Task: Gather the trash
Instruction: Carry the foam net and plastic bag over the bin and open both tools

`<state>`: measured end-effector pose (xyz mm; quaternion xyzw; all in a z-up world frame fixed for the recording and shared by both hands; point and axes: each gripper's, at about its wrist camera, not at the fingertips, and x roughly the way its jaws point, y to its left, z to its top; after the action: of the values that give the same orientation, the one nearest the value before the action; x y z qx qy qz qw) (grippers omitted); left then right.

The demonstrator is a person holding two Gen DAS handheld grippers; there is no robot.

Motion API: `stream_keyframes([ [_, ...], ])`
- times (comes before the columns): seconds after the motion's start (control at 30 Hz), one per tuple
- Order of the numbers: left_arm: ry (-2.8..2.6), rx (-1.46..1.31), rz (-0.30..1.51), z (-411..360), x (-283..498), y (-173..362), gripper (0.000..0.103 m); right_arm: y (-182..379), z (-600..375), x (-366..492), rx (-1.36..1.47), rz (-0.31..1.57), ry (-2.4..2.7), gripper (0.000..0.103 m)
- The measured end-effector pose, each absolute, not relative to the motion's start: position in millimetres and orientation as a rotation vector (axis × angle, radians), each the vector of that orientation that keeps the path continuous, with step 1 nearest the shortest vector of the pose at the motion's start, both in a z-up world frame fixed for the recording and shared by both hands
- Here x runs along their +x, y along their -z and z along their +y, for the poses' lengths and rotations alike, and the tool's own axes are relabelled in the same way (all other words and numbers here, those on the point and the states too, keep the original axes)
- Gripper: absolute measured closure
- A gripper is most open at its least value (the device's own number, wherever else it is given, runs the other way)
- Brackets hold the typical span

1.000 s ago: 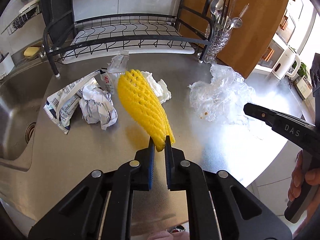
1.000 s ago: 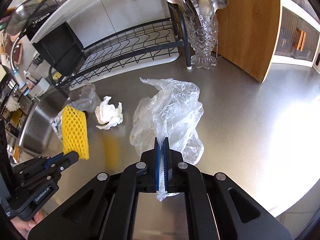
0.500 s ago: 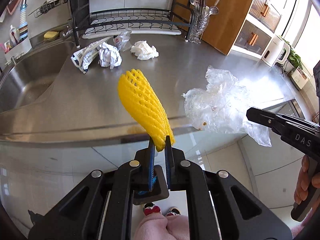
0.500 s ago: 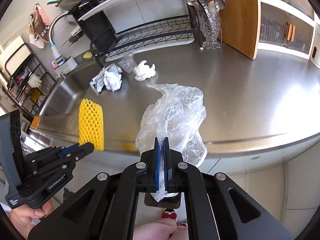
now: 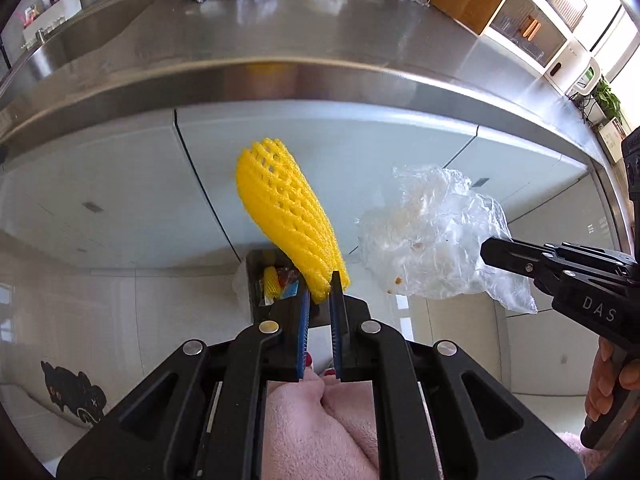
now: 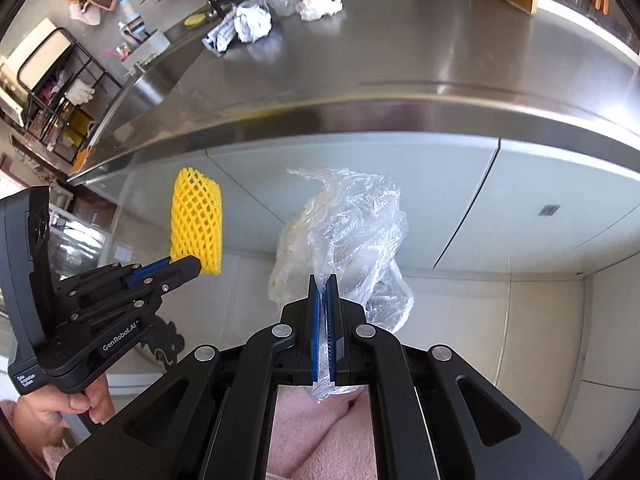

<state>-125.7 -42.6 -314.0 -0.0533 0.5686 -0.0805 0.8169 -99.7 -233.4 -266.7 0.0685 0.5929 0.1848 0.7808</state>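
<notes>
While carried off the steel counter (image 5: 360,32) to below its edge: yellow foam net (image 5: 284,216), pinched in left gripper (image 5: 320,284); clear plastic bag (image 6: 344,240), clamped in right gripper (image 6: 323,280). Now above floor bin (image 5: 264,276). Release next, probably. Crumpled paper (image 6: 252,22) remains on counter.
</notes>
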Motion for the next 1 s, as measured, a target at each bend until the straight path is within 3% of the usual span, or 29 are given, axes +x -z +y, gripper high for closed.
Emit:
stream_keyframes([
  [0.67,0.181,-0.13,1.413,-18,-93,502,0.095,449,-186,-61,0.185,1.494,-0.342,0.098],
  [1.0,0.206,-0.136,1.487,-17,-76,562,0.094,519,-171,-53,0.245,1.598,-0.283,0.098],
])
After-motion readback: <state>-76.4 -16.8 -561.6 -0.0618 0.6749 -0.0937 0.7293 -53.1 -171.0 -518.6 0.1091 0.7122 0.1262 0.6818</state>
